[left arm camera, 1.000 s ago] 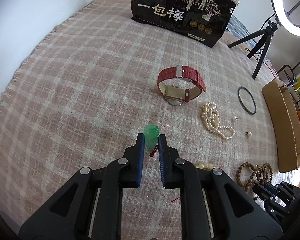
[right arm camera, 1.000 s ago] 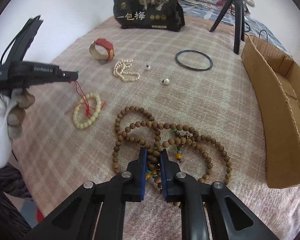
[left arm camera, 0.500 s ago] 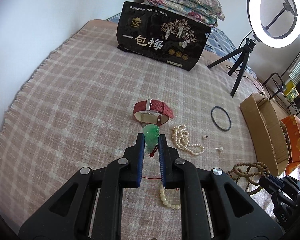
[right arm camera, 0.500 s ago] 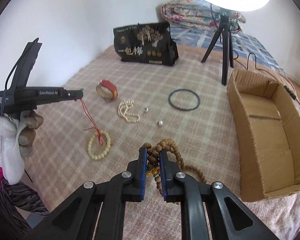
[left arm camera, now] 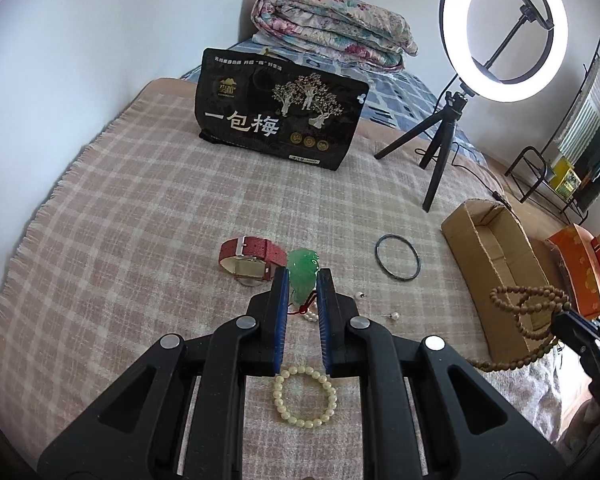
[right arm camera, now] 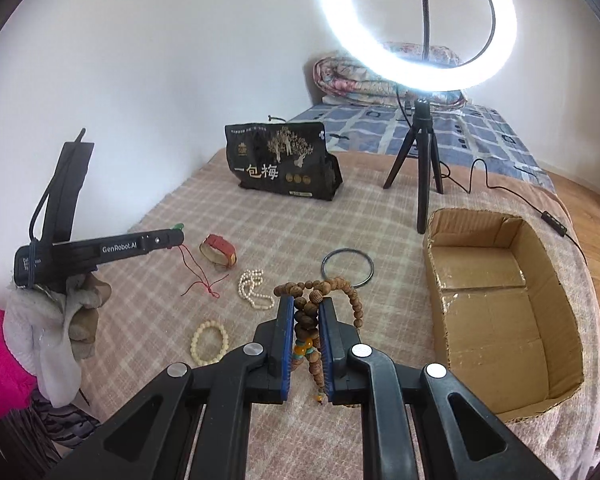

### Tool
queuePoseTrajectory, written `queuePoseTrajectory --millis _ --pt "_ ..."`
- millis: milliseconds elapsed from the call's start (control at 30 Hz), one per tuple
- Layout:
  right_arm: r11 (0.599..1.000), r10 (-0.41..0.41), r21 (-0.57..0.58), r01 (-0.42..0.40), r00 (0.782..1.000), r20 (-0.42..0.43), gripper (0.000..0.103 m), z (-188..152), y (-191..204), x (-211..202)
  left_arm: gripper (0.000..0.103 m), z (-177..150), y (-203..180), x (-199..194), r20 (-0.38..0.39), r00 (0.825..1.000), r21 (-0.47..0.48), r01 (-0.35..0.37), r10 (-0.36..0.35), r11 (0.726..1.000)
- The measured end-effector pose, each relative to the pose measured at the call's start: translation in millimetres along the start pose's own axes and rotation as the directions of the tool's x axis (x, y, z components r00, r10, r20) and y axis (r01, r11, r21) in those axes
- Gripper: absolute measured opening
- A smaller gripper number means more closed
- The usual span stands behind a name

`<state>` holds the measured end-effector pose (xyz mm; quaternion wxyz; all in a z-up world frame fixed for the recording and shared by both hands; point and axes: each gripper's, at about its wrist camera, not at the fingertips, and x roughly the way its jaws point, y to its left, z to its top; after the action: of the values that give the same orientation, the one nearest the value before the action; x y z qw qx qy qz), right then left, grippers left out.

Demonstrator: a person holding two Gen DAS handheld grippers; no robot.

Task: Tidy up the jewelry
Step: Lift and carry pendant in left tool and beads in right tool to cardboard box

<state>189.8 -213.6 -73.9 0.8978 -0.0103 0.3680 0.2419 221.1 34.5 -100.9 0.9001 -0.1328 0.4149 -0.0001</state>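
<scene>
My left gripper (left arm camera: 303, 276) is shut on a green jade pendant (left arm camera: 303, 270), held above the checked blanket; its red cord (right arm camera: 198, 274) trails down. My right gripper (right arm camera: 306, 312) is shut on a long wooden bead necklace (right arm camera: 318, 292), which hangs in loops off the blanket. In the right wrist view the left gripper (right arm camera: 179, 236) is at the left, held by a gloved hand. On the blanket lie a cream bead bracelet (left arm camera: 305, 396), a red-strap watch (left arm camera: 246, 258), a black bangle (left arm camera: 397, 257), a pearl necklace (right arm camera: 252, 288) and two pearl earrings (left arm camera: 395, 314).
An open cardboard box (right arm camera: 500, 292) stands on the right side of the bed. A black printed bag (right arm camera: 280, 168) and a ring light on a tripod (right arm camera: 420, 176) stand at the back. A folded quilt (left arm camera: 332, 28) lies behind them, and an orange box (left arm camera: 580, 264) sits far right.
Both grippers have risen. The wooden bead necklace has come up off the blanket in the right gripper. The green pendant and its red cord have risen away from the cream bracelet.
</scene>
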Motion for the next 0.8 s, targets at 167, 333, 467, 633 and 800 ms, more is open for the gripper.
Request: queuePoseTrajectory --millis 167,333,467,633,800 --pt "1.0 -0.011 0.021 0.009 0.997 0.074 0.01 16 -7 -25 0.012 2 -19 -5 0.018 1.0 0.035 0.024 -0.024 0.999" --pt "0.999 -0.016 0.051 0.009 0.988 0.151 0.01 33 -18 -51 0.012 3 -35 -10 0.031 0.998 0.061 0.048 -0.05 0.997" --pt "0.997 -0.034 0.072 0.02 0.979 0.202 0.01 45 -28 -67 0.012 6 -47 -13 0.03 0.996 0.078 0.084 -0.086 0.993" --pt "0.992 -0.091 0.102 0.067 0.965 0.246 0.01 54 -47 -87 0.012 14 -65 -24 0.05 0.99 0.098 0.127 -0.133 0.987" --pt "0.983 -0.142 0.156 0.099 0.945 0.295 0.01 56 -73 -117 0.012 21 -87 -30 0.063 0.983 0.131 0.162 -0.171 0.978"
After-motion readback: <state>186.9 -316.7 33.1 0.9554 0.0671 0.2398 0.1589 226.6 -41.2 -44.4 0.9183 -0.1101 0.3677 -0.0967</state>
